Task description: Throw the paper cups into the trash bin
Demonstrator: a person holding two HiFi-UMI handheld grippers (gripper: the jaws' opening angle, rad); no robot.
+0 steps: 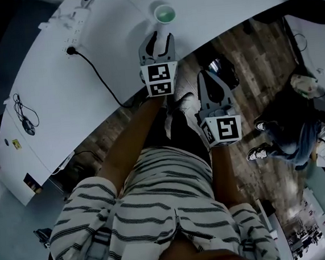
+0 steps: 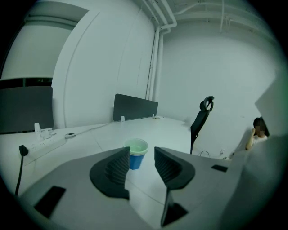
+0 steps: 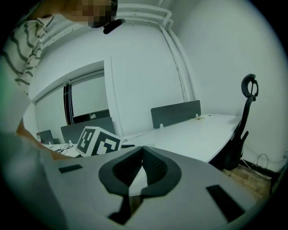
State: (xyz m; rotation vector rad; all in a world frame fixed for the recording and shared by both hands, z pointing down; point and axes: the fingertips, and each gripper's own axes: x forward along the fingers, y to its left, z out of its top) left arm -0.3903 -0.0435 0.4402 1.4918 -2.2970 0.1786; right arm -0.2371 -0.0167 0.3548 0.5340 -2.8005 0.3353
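One paper cup (image 1: pixel 164 13) on the table (image 1: pixel 113 34); left gripper (image 2: pixel 141 158) released just short, one jaw hiding its side; right gripper (image 3: pixel 143 155) clenched, empty.

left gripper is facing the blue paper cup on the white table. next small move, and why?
Probably ease the left gripper straight forward until the upright blue paper cup sits between its pads, then close. Its jaws stand apart, and the cup stands untouched ahead of the tips on the white table, roughly in line with the gap. The right gripper is shut and empty.
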